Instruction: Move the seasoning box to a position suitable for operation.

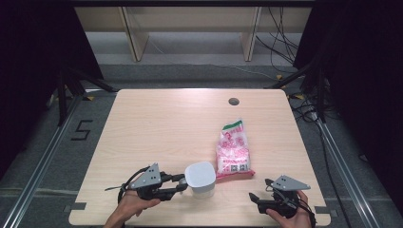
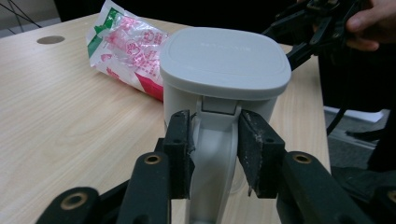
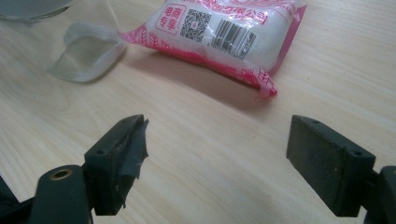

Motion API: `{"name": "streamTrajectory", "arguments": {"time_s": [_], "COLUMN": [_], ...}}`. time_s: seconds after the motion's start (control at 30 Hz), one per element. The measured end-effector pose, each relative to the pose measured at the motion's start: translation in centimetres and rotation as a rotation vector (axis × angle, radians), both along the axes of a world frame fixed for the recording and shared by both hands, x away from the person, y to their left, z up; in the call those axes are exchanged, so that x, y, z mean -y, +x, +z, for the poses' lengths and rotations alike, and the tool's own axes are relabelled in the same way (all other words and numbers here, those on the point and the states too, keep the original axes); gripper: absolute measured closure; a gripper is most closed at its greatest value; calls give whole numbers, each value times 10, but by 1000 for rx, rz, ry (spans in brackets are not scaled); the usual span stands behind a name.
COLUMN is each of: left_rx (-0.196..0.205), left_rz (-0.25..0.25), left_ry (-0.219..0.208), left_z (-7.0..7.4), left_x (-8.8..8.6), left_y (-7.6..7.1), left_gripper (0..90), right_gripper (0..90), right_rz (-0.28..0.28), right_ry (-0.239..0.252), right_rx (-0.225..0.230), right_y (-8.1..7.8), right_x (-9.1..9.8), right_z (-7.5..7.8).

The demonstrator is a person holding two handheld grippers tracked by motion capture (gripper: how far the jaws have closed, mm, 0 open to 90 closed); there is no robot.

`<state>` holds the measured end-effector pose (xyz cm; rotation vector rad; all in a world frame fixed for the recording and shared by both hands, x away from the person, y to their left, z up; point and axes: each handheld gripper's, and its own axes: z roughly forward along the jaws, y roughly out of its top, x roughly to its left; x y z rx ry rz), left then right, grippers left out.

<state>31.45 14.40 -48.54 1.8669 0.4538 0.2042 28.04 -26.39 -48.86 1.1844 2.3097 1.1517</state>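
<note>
Grabbing the jug: left tongs point(image 2: 214, 154) pinching the jug's handle point(image 2: 212, 154), white jug point(image 1: 200, 178) right in front on the bench point(image 1: 157, 123). Right tongs point(image 3: 215, 163) spread wide, holding nothing, pink bag point(image 3: 224, 28) just past them. Next, probably: squeeze tight, lift straight up.

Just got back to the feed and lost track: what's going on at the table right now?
A person works with a gripper in each hand. The left gripper has its fingers either side of the handle of a lidded white jug near the front edge of the table; whether they press it yet is hard to tell. The right gripper hangs open over bare wood, holding nothing. A pink bag lies just beyond the jug.
</note>
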Motion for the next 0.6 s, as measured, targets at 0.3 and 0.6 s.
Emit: {"name": "streamTrajectory", "arguments": {"time_s": [0.3,0.6], "left_rx": [46,70], "left_rz": [68,58], "left_ry": [41,53], "left_z": [4,3], "left_x": [9,10], "left_y": [-8,-3], "left_gripper": [675,676], "right_gripper": [213,213], "right_rz": [-35,-19], "right_ry": [9,6], "right_rx": [-8,15], "right_y": [-2,1], "right_x": [0,0], "right_z": [1,0]}}
